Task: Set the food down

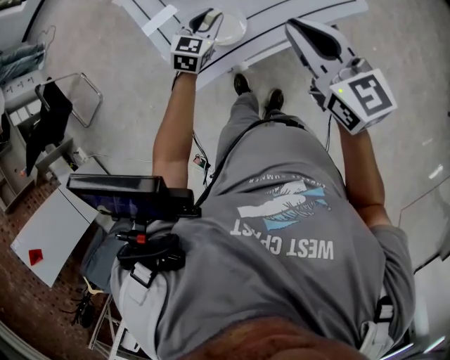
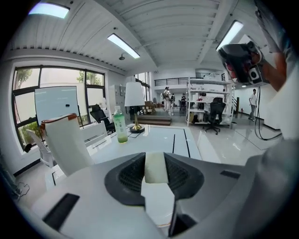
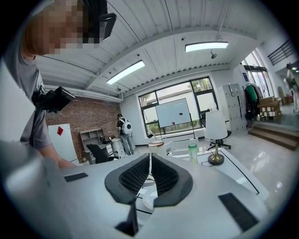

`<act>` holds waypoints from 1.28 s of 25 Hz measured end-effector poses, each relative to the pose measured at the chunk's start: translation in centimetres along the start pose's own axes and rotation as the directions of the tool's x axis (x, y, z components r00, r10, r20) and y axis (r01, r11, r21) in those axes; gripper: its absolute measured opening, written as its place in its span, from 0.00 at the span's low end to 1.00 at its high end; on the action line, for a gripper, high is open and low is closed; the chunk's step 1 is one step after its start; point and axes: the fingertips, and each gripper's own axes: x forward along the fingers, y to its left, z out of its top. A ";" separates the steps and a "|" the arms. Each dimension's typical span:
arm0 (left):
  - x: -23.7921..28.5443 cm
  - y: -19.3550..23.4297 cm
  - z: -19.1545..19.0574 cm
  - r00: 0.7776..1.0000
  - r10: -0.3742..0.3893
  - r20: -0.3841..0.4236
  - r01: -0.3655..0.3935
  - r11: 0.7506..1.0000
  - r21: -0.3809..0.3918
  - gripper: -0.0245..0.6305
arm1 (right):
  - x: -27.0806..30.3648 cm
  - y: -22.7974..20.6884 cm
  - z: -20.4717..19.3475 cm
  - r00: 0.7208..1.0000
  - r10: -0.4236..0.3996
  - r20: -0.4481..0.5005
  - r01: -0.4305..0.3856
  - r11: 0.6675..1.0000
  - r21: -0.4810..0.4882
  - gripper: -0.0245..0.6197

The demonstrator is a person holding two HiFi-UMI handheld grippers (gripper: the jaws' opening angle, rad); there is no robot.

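Observation:
A pale cream piece of food [image 2: 155,172] sits between the dark pads of my left gripper [image 2: 156,159], which is shut on it. In the head view the left gripper [image 1: 206,19] is over the near edge of the white table [image 1: 281,28], beside a white plate [image 1: 233,29]; the food itself is hidden there. To its right my right gripper [image 1: 301,29] points at the same table edge. In its own view the right gripper [image 3: 150,161] has its pads together with nothing between them, and part of the plate [image 3: 145,201] shows below.
On the table's far side stand a green bottle [image 2: 121,126] and a lamp with a white shade [image 2: 134,95]. A white chair back [image 2: 67,144] rises at the table's left side. Desks, chairs and people are farther off in the room.

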 end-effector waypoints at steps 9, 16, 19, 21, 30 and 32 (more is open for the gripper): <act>3.6 0.3 -4.4 0.990 0.011 -0.140 -0.001 0.998 0.070 0.20 | 0.2 -1.2 -0.6 0.999 -0.020 -0.028 0.020 1.000 0.022 0.06; 5.2 0.4 -6.8 0.976 0.038 -0.213 -0.006 0.989 0.150 0.20 | 0.4 -1.8 -0.9 0.999 -0.029 -0.044 0.030 0.999 0.028 0.06; 5.7 0.6 -7.7 0.968 0.054 -0.244 -0.007 0.982 0.191 0.20 | 0.6 -1.9 -1.0 0.998 -0.032 -0.052 0.034 0.999 0.030 0.06; 6.0 0.7 -8.3 0.962 0.063 -0.265 -0.003 0.976 0.220 0.20 | 0.8 -2.0 -1.2 0.998 -0.032 -0.057 0.034 0.999 0.032 0.06; 7.1 0.9 -9.5 0.944 0.111 -0.312 0.002 0.940 0.340 0.20 | 1.3 -2.1 -2.1 0.996 -0.029 -0.081 0.032 0.999 0.033 0.06; 7.2 1.1 -9.8 0.940 0.123 -0.320 0.004 0.929 0.369 0.20 | 1.6 -2.1 -2.2 0.997 -0.026 -0.076 0.029 0.999 0.036 0.06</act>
